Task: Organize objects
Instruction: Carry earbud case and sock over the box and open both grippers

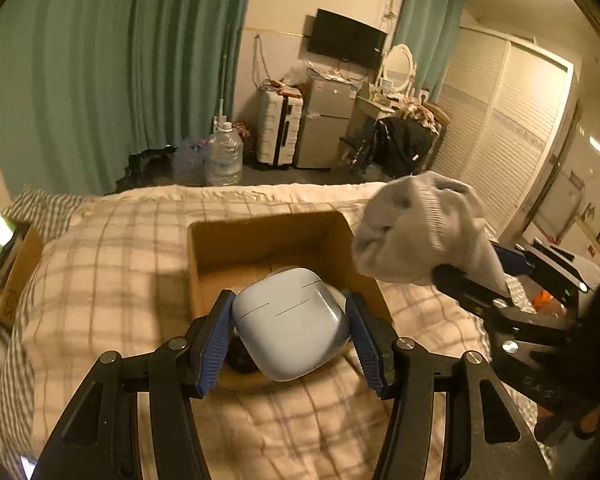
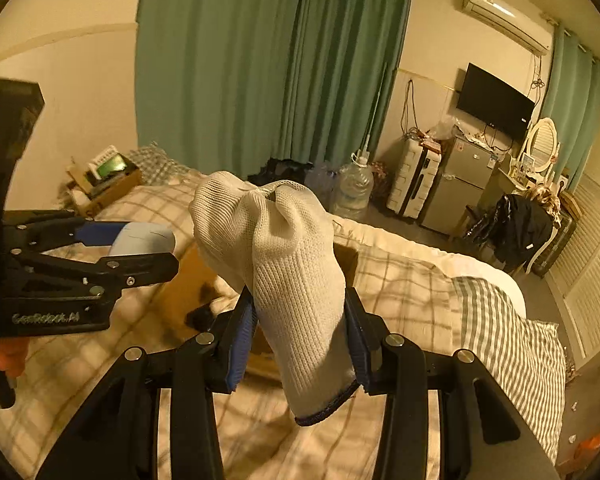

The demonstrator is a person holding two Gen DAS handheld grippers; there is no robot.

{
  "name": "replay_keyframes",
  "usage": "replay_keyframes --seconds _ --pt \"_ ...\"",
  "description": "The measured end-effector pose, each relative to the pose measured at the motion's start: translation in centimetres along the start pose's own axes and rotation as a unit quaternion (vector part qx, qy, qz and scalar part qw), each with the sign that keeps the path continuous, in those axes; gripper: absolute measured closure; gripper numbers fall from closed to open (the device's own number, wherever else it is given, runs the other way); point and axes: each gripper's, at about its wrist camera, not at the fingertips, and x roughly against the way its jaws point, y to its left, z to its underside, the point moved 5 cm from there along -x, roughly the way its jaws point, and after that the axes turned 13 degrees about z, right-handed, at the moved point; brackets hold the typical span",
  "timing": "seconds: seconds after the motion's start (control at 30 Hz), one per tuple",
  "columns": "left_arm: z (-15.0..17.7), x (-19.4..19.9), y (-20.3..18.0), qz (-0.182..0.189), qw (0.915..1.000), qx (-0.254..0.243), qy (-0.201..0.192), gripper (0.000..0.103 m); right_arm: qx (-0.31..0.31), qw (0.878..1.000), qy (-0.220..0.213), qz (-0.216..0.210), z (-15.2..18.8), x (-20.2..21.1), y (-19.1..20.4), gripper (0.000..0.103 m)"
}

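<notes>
My left gripper (image 1: 290, 330) is shut on a pale blue earbuds case (image 1: 290, 322) and holds it above the near edge of an open cardboard box (image 1: 260, 240) on the bed. My right gripper (image 2: 300, 332) is shut on a white knit glove (image 2: 284, 264), held up above the box's right side. In the left wrist view the glove (image 1: 420, 228) and the right gripper (image 1: 496, 300) show at the right. In the right wrist view the left gripper (image 2: 140, 248) with the case (image 2: 144, 238) shows at the left, and the box (image 2: 188, 280) is mostly hidden behind the glove.
The box sits on a checked quilt (image 1: 100, 280) on the bed. A second cardboard box (image 2: 108, 184) with items stands at the bed's far left. Beyond the bed are water jugs (image 1: 224, 156), a suitcase (image 1: 280, 132), a small fridge (image 1: 324, 128) and a chair with dark clothes (image 1: 404, 148).
</notes>
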Motion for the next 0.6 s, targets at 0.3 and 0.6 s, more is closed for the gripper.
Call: replay_keyframes --seconds 0.3,0.6 --pt "-3.5 -7.0 2.6 -0.008 0.9999 0.009 0.002 0.046 -0.036 0.999 0.020 -0.023 -2.9 -8.9 -0.8 0.063" --pt "-0.3 -12.8 5.7 -0.051 0.9981 -0.008 0.033 0.046 -0.049 0.995 0.074 -0.040 1.4 -16.0 -0.2 0.063"
